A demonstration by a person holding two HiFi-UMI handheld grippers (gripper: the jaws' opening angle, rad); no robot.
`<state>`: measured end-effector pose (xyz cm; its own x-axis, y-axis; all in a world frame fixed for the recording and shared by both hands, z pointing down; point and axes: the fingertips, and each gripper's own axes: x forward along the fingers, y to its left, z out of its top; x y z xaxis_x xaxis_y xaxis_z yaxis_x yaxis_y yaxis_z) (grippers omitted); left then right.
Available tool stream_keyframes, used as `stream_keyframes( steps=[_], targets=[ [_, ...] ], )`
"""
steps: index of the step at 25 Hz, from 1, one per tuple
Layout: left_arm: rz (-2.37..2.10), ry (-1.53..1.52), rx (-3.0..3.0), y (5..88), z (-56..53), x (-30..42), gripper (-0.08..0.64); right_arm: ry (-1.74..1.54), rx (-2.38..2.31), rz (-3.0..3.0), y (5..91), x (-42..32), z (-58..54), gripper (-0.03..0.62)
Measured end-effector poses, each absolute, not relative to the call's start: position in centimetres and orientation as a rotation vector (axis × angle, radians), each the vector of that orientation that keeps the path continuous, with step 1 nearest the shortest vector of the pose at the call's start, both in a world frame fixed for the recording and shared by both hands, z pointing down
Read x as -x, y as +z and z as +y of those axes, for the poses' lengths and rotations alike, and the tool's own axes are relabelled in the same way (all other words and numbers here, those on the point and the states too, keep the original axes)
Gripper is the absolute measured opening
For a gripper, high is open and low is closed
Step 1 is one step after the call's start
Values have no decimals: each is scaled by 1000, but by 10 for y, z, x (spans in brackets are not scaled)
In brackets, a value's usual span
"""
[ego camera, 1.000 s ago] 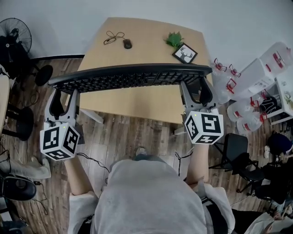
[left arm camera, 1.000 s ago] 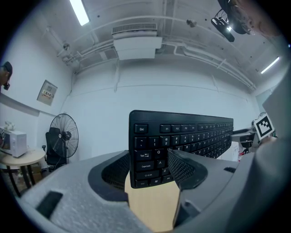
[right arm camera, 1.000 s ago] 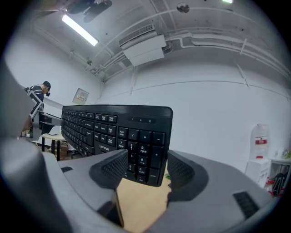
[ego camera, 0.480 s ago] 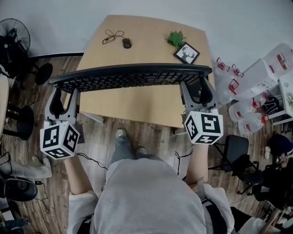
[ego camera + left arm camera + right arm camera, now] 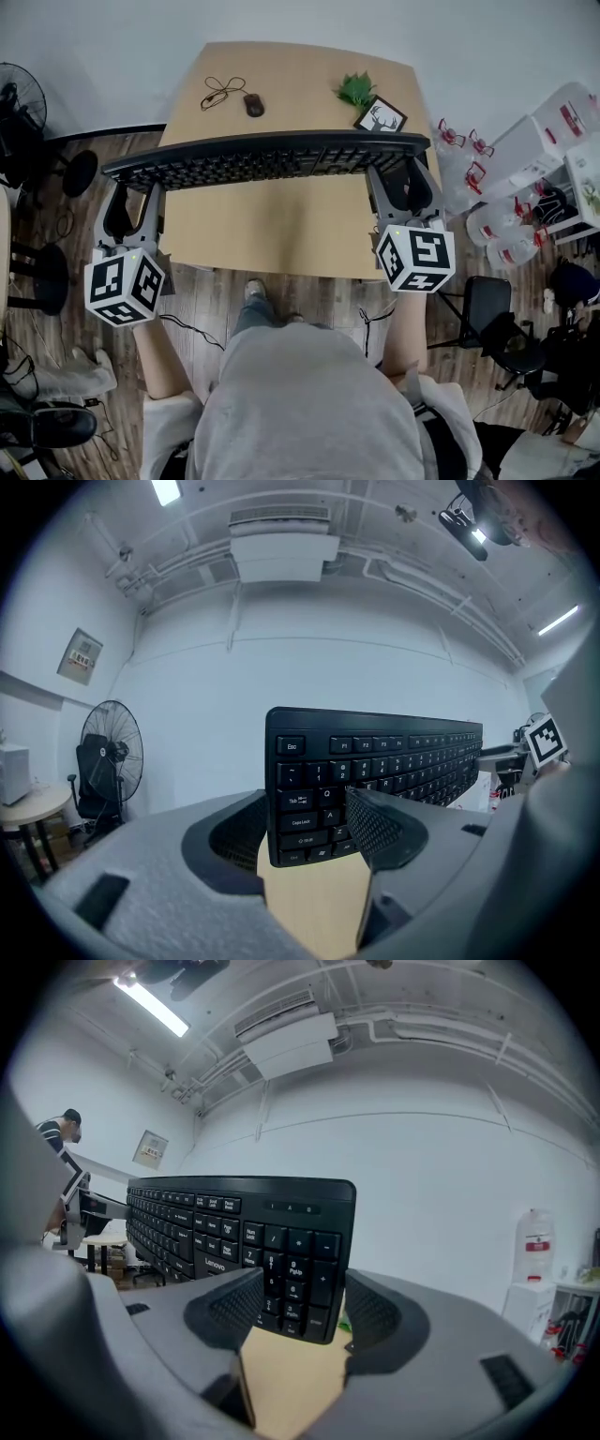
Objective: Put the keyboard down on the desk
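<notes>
The keyboard (image 5: 267, 159) was held in the air above the surface (image 5: 281, 225), level from end to end and spanning the surface from its left edge to its right edge. It did not rest on the surface. In both claw views bare wood showed below the keyboard's lower edge.

The left claw (image 5: 134, 192) was clamped on the keyboard's Esc end. In the left claw view one pad lay over the key face and the other behind the case, so the left claw (image 5: 314, 827) pinched the keyboard (image 5: 375, 761) through its thickness. The right claw (image 5: 401, 183) was clamped in the same manner on the numeric-pad end. The right claw view showed the right claw (image 5: 291, 1312) with its jaws closed on either side of the keyboard (image 5: 234, 1222).

A grip at each end probably kept the long case from sagging or twisting and left its underside clear for contact.

A mouse (image 5: 253, 104) and a coiled cable (image 5: 217, 91) lay near the far left of the surface. A small green plant (image 5: 356, 89) and a framed deer picture (image 5: 380, 116) stood at its far right. The keyboard hung over the bare part of the surface nearer the person, apparently so that it could be lowered without touching these items.

The placing step was judged not yet done. Both ends would need to descend together before either claw opened.
</notes>
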<state>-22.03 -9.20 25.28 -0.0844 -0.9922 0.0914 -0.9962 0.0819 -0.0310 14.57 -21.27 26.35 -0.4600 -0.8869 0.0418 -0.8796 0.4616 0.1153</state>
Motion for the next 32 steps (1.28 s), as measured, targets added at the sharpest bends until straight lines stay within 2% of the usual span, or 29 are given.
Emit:
stream_keyframes(
  steps=[14,32],
  targets=[
    [-2131,206,-2153,284,-202,291,253,-19,-1662,-2477,296,-85,-287,262],
    [-1918,369,-2081,387,-270,328,253,202,-1642,-2281,394,-53,-328,262]
  ],
)
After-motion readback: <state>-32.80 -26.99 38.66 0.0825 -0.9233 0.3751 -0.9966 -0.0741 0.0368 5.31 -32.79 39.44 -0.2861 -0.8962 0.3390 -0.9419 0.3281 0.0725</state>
